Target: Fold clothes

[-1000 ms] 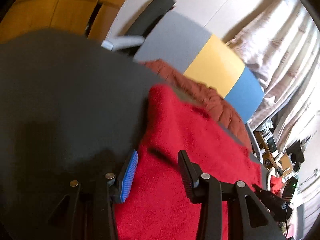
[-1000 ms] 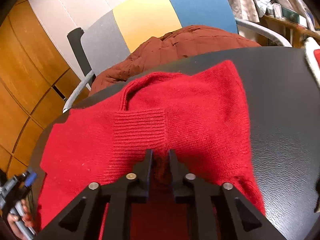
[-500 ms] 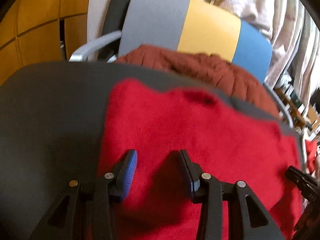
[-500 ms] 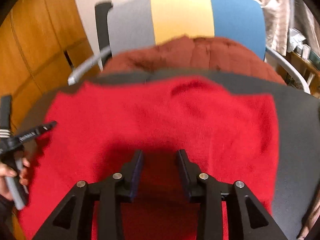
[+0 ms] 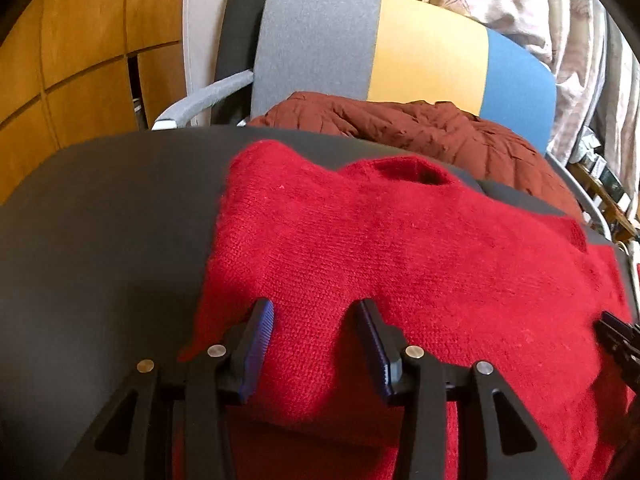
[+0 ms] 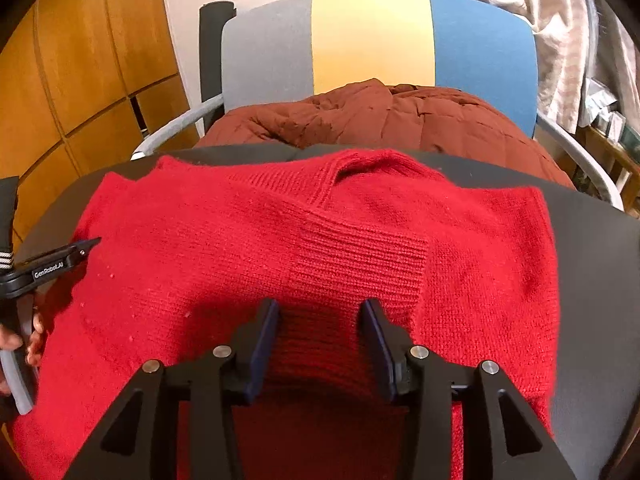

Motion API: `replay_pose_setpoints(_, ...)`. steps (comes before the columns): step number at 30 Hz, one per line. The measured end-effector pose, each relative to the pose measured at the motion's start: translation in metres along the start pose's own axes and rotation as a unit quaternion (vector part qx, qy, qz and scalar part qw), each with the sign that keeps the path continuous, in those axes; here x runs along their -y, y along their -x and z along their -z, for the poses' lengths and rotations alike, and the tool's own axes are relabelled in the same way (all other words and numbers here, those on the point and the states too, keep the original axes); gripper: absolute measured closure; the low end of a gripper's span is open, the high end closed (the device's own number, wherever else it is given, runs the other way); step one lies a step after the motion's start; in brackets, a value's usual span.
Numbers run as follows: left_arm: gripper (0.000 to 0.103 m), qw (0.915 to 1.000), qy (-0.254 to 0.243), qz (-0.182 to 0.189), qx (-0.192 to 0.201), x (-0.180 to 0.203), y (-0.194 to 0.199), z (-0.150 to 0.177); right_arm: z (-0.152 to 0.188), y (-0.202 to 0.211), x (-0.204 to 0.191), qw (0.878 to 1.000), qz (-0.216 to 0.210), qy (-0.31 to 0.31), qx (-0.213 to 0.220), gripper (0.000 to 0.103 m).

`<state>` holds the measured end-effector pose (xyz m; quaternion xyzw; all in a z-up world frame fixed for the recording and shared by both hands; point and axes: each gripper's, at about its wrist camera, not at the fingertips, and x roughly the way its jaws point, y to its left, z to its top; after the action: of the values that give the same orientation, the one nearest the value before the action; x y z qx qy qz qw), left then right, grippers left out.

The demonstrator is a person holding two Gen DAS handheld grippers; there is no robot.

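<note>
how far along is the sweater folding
Done: a sleeve with its ribbed cuff lies folded across the red sweater on the black table. In hand: nothing; left gripper and right gripper are opening, pads clear of fabric. Left: folding the body.

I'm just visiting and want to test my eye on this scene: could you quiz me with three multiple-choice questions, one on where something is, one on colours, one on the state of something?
1. Where does the red sweater lie?
A. Spread on the dark table
B. Hung over the chair back
C. On the floor

2. Which three colours make up the chair back?
A. Green, white, black
B. Grey, yellow, blue
C. Red, orange, purple

3. How do the right gripper and its jaws stand?
A. Clamped on a sweater fold
B. Apart, gripping nothing
C. Holding a hanger

Answers: 1 A, the knit lies flat on the tabletop. 2 B, three vertical panels show behind the brown jacket. 3 B, the jaws are opening, with the ribbed cuff lying untouched beneath the gap.
</note>
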<state>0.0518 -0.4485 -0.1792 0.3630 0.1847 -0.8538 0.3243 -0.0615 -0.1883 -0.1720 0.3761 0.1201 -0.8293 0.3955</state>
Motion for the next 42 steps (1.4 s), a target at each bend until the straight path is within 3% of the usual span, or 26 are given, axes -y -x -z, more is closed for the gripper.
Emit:
replay_pose_setpoints(9, 0.055, 0.999, -0.035, -0.028, 0.0, 0.012, -0.036, -0.046, -0.037, -0.03, 0.006, 1.0, 0.01, 0.003, -0.002, 0.057)
replay_pose_setpoints(13, 0.058, 0.9994, -0.02, -0.029, 0.001, 0.005, -0.018, -0.047, -0.038, -0.014, 0.006, 1.0, -0.008, -0.001, -0.013, 0.046)
replay_pose_setpoints(15, 0.058, 0.9998, -0.012, -0.013, 0.011, 0.002, 0.002, -0.039, -0.031, 0.007, 0.008, 0.999, -0.033, -0.016, -0.008, 0.046)
replay_pose_setpoints(19, 0.058, 0.9991, -0.006, 0.038, 0.016, 0.0, 0.048, -0.005, 0.01, 0.048, 0.005, 0.996, -0.084, -0.023, -0.023, 0.046)
replay_pose_setpoints(21, 0.058, 0.9983, -0.025, 0.052, 0.008, 0.006, 0.068, 0.024, 0.032, 0.065, 0.003, 0.993, -0.108, -0.024, -0.035, 0.043)
replay_pose_setpoints(26, 0.058, 0.9947, -0.086, 0.052, -0.021, 0.018, 0.108, 0.105, 0.107, 0.105, -0.006, 0.997, -0.061, 0.016, -0.048, 0.038)
replay_pose_setpoints(29, 0.058, 0.9952, -0.086, 0.045, -0.004, 0.01, 0.132, 0.141, 0.141, 0.131, -0.001, 0.999, -0.04, 0.016, -0.024, 0.02)
replay_pose_setpoints(36, 0.058, 0.9966, -0.041, 0.072, -0.005, -0.016, 0.163, 0.156, 0.166, 0.176, 0.026, 0.996, -0.068, -0.059, -0.004, 0.02)
replay_pose_setpoints(40, 0.057, 0.998, -0.029, 0.054, 0.014, -0.039, 0.181, 0.155, 0.18, 0.206, 0.059, 0.987, -0.084, -0.136, 0.02, 0.019)
replay_pose_setpoints(42, 0.057, 0.9991, -0.011, 0.041, 0.007, -0.053, 0.181, 0.154, 0.194, 0.208, 0.077, 0.983, -0.086, -0.165, 0.003, 0.019)
